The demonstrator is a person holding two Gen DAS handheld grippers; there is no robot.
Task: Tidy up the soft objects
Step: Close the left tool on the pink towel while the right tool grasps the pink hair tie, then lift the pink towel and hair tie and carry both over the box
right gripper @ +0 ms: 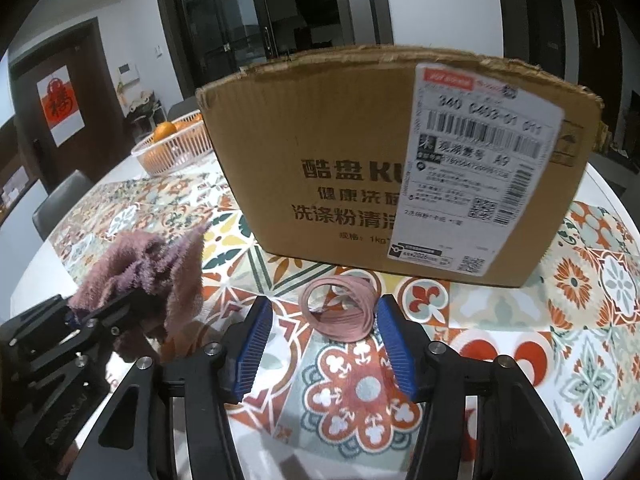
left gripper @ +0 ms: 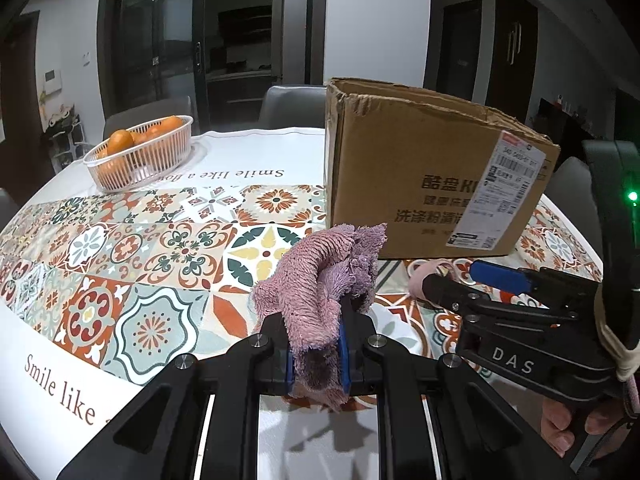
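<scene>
Two soft items lie before the cardboard box (right gripper: pixel 384 176): a purple towel (left gripper: pixel 320 300) clenched in the left gripper (left gripper: pixel 318 364), and a pink band bundle (right gripper: pixel 344 314) between the spread right gripper (right gripper: pixel 324 346) fingers. Orange basket (left gripper: pixel 140 154) sits left of the box.

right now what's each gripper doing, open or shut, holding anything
Left gripper: shut on the pink towel.
Right gripper: open, empty, the pink band lying between its fingertips.
</scene>
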